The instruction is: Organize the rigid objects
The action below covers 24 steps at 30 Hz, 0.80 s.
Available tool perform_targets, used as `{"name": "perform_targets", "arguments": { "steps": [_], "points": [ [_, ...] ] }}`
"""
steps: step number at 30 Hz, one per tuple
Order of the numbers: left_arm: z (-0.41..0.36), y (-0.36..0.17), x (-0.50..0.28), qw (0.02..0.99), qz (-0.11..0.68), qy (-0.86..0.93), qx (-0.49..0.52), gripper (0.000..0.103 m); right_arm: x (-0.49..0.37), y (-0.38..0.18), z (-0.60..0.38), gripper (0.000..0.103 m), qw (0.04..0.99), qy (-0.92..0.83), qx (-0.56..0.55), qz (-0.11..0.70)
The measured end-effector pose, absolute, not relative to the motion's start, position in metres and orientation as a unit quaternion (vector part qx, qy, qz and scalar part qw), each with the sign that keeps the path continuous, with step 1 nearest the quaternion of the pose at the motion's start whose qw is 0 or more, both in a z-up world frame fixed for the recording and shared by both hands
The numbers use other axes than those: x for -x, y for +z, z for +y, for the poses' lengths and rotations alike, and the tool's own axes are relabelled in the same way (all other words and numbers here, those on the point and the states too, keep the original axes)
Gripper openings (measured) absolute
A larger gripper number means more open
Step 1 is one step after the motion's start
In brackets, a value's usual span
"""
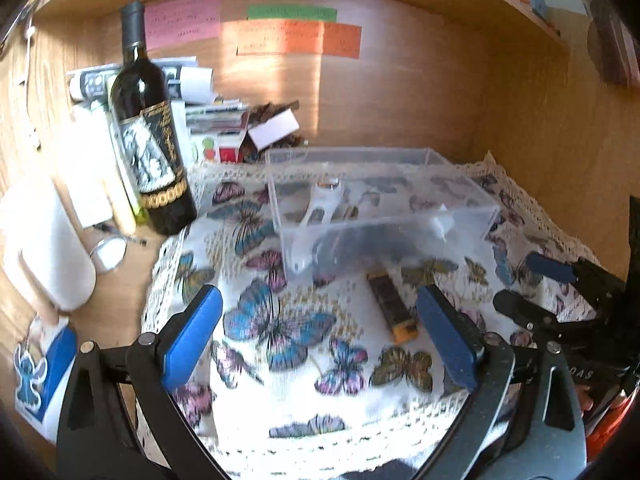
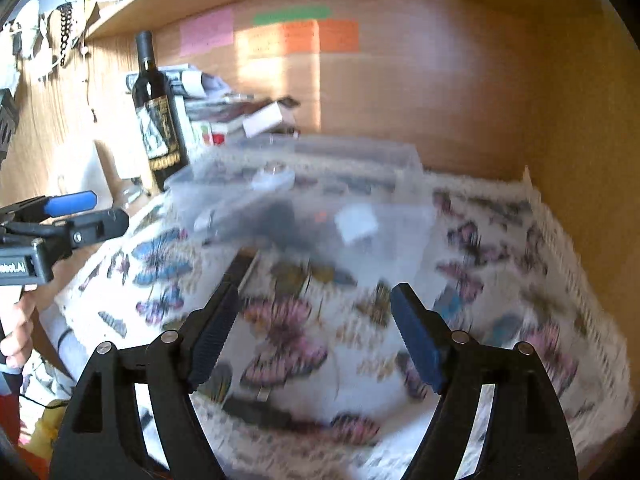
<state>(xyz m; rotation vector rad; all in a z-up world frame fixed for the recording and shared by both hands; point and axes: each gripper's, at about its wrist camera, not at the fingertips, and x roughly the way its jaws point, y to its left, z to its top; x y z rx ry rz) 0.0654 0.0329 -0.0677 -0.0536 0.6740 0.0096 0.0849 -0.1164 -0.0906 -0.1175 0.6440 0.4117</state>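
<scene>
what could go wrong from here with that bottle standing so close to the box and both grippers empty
1. The wine bottle stands upright at the cloth's edge, left of the clear box; a wide swing of the left gripper could topple it.
2. The orange-tipped bar lies flat on the butterfly cloth, so the fingers may snag the fabric.
3. The right gripper view is motion-blurred, so aiming now seems risky.

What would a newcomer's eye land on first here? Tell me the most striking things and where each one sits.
The white cloth printed with colourful butterflies covers the desk in the foreground. A clear plastic box sits on it toward the back, holding a white handled tool, and a small dark bar with an orange end lies on the cloth just in front. A tall dark wine bottle with a gold label stands at the left.
</scene>
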Motion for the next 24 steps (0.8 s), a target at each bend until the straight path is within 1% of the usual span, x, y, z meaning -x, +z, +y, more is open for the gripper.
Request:
{"name": "perform_targets", "arguments": {
  "steps": [4,6,8,9,10,11,12,13,17,24],
  "points": [
    [0.028,-0.081,-0.055,0.938,0.346,0.007,0.015,0.099,-0.072,-0.112,-0.115,0.076,0.913,0.212,0.052,0.346],
    [0.025,-0.087,-0.051,0.935,0.355,0.006,0.012,0.099,-0.066,-0.123,-0.111,0.074,0.903,0.223,0.064,0.362],
    [0.024,-0.09,-0.05,0.933,0.36,0.002,0.015,0.099,-0.061,-0.13,-0.11,0.068,0.899,0.226,0.067,0.369],
    [0.023,-0.091,-0.049,0.932,0.362,0.001,0.016,0.099,-0.06,-0.132,-0.109,0.061,0.896,0.228,0.068,0.374],
    [0.022,-0.092,-0.049,0.932,0.363,0.0,0.017,0.099,-0.058,-0.135,-0.108,0.055,0.894,0.228,0.072,0.379],
    [0.021,-0.092,-0.049,0.932,0.363,-0.001,0.018,0.099,-0.056,-0.136,-0.108,0.054,0.898,0.222,0.079,0.373],
    [0.02,-0.093,-0.05,0.931,0.364,-0.003,0.018,0.099,-0.054,-0.136,-0.108,0.049,0.899,0.22,0.082,0.37],
    [0.018,-0.094,-0.051,0.93,0.366,-0.005,0.017,0.099,-0.054,-0.136,-0.108,0.042,0.899,0.221,0.083,0.369],
    [0.01,-0.097,-0.062,0.927,0.374,-0.017,0.014,0.099,-0.057,-0.134,-0.112,0.042,0.902,0.218,0.083,0.364],
    [-0.005,-0.111,-0.105,0.906,0.419,-0.043,0.031,0.099,-0.074,-0.118,-0.131,0.042,0.916,0.198,0.061,0.344]
  ]
}}
